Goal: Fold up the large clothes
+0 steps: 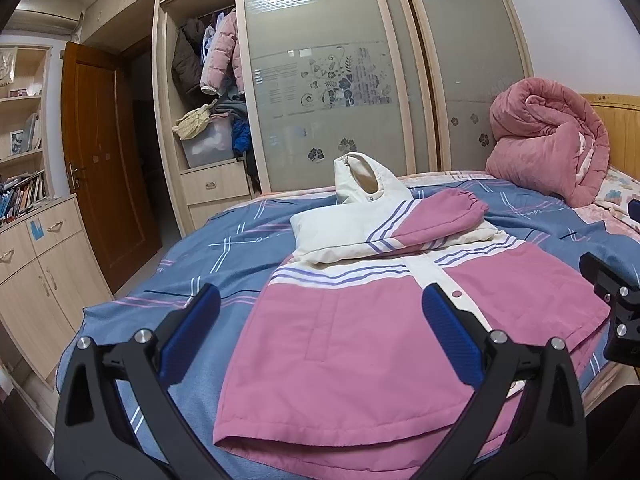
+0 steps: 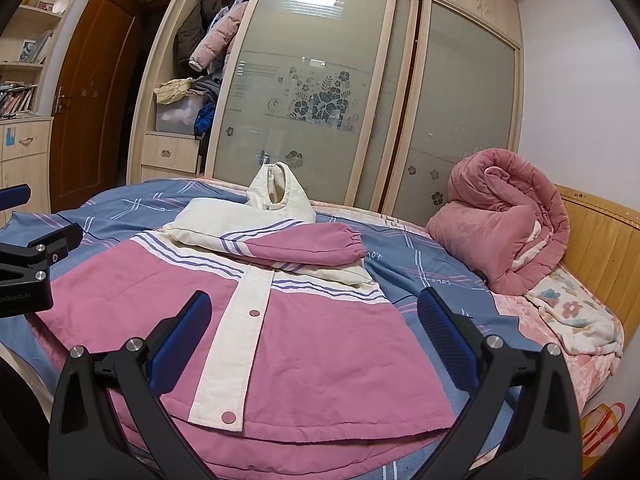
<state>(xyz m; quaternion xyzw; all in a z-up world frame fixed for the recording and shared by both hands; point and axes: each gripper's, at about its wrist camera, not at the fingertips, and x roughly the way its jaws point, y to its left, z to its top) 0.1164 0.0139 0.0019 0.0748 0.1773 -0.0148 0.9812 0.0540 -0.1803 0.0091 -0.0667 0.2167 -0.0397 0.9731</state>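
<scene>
1. Nearest the camera in both views are the tools. The left gripper (image 1: 320, 332) hangs with its blue pads spread wide and nothing between them. The right gripper (image 2: 314, 338) is likewise released, its jaws apart and empty. Both hover above the hem end of the garment without touching it, as far as the fisheye lets me judge.

2. Under them, filling the lower centre of each frame, lies the jacket (image 2: 312, 340), pink with a cream yoke and striped bands, spread front-up on the blue bedsheet (image 1: 224, 248). Its hem (image 2: 320, 428) sits at the near edge of the bed, and its snap placket (image 2: 244, 320) is closed.

3. The long axis runs from the hem at the bottom of the frame up to the hood (image 1: 366, 178) in the upper middle, so the collar end points away from the person, toward the wardrobe (image 1: 332, 72).

4. Progress, by my reading: the garment is laid out and smoothed, and the sleeves are brought in. One pink sleeve (image 2: 304, 246) lies crosswise over the cream upper chest, its cuff toward the right of the frame. The other appears tucked beneath it, though that is hard to confirm.

5. Still to do, I judge: fold the hood down, then fold the body across its length.

6. Farther back, at the right of the frame, a rolled pink quilt (image 2: 504, 220) sits well apart from the jacket.
</scene>
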